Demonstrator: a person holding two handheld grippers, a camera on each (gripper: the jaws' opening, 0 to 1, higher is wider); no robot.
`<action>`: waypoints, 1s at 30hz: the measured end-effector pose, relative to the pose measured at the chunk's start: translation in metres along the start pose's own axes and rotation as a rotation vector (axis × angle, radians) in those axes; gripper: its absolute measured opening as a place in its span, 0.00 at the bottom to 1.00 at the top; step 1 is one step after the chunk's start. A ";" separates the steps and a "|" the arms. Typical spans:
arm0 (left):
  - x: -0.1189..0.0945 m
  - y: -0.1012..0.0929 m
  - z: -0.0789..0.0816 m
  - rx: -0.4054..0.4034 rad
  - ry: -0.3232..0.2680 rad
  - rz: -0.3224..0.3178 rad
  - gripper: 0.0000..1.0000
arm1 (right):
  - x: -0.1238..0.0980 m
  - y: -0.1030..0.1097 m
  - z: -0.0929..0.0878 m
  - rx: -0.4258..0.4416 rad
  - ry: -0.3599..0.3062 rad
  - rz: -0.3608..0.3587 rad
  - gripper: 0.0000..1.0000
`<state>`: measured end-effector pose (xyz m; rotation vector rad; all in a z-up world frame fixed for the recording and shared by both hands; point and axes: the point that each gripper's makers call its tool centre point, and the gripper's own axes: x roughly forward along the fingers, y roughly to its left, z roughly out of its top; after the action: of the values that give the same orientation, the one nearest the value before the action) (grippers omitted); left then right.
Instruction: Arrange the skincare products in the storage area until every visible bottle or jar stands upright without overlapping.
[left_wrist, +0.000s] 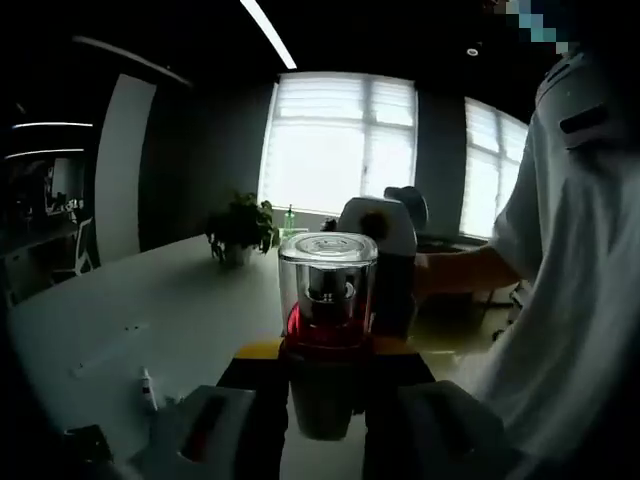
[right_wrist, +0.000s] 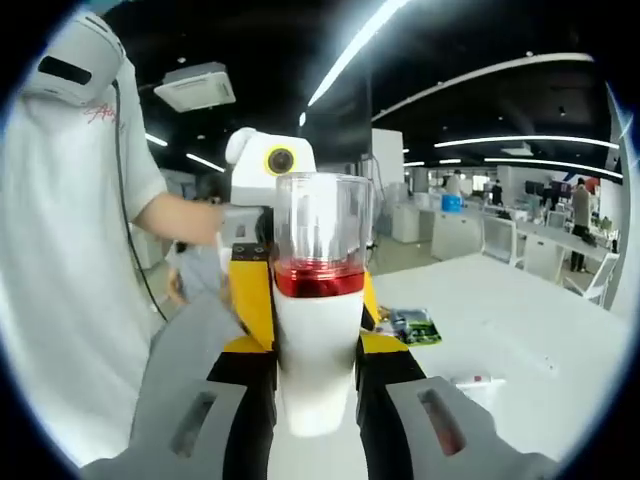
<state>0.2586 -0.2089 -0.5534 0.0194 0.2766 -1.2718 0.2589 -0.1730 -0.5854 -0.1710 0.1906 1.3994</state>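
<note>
Right now 1 bottle (left_wrist: 326, 330) is held up in the air between the 2 grippers. It stands upright. It has a clear cap on top, a red band under the cap, and a white body.

In the left gripper view, the bottle sits in the middle, a bit toward 6 o'clock. The left gripper (left_wrist: 327, 420) has its 2 jaws pressed on the bottle's lower body, 1 on each side, so it is clenched on the bottle. Just behind the bottle, toward 1 o'clock, is the right gripper (left_wrist: 385, 240), white with yellow parts. A person (left_wrist: 570, 270) in a white shirt fills the 3 o'clock side. A white table (left_wrist: 150, 310) spreads out toward 9 o'clock. A small plant (left_wrist: 240, 230) stands on it near 11 o'clock. A small tube (left_wrist: 147, 388) lies on the table near 7 o'clock. Bright windows (left_wrist: 340, 140) are at 12 o'clock.

In the right gripper view, the bottle (right_wrist: 318, 330) is again in the middle. The right gripper (right_wrist: 318, 400) has its 2 jaws tight on the white body, so it grips the bottle too. The left gripper (right_wrist: 268, 170) shows behind the bottle at 11 o'clock. The person (right_wrist: 70, 230) is at 9 o'clock. A white table (right_wrist: 530, 330) lies toward 4 o'clock, with a green packet (right_wrist: 415, 327) on it just beside the bottle.
</note>
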 end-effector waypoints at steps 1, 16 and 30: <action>0.002 0.003 -0.002 -0.003 0.005 -0.002 0.24 | 0.000 -0.001 -0.002 -0.001 0.000 -0.001 0.30; 0.037 0.039 -0.059 0.076 0.147 -0.088 0.24 | 0.007 -0.032 -0.069 -0.126 0.076 0.002 0.29; 0.076 0.069 -0.091 0.061 0.200 -0.147 0.24 | 0.002 -0.068 -0.114 0.009 0.022 -0.091 0.29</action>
<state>0.3257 -0.2444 -0.6676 0.1820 0.4176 -1.4261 0.3228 -0.2084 -0.6959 -0.1855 0.2047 1.3059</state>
